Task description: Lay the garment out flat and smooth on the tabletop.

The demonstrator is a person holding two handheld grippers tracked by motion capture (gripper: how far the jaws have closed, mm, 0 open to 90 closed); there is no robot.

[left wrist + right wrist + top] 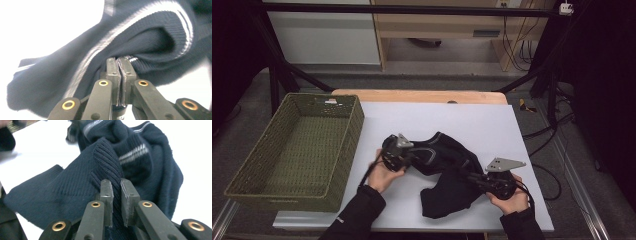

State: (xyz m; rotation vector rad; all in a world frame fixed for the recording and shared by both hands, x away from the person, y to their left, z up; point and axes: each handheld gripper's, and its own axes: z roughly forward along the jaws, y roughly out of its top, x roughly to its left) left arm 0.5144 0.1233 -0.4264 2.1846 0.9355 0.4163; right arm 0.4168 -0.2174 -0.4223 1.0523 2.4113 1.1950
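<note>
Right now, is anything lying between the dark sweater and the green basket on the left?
Nothing visible does. The bare white tabletop separates the sweater from the basket, whose inside looks empty. Both hand-held grippers, left and right, already clamp the knit.

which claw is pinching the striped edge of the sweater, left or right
The left claw: its jaws are shut on a fold of the navy sweater right by the pale stripes. The right claw grips plain ribbed knit.

Green woven basket at the table's left edge, white tabletop — wooden furniture beyond
</note>
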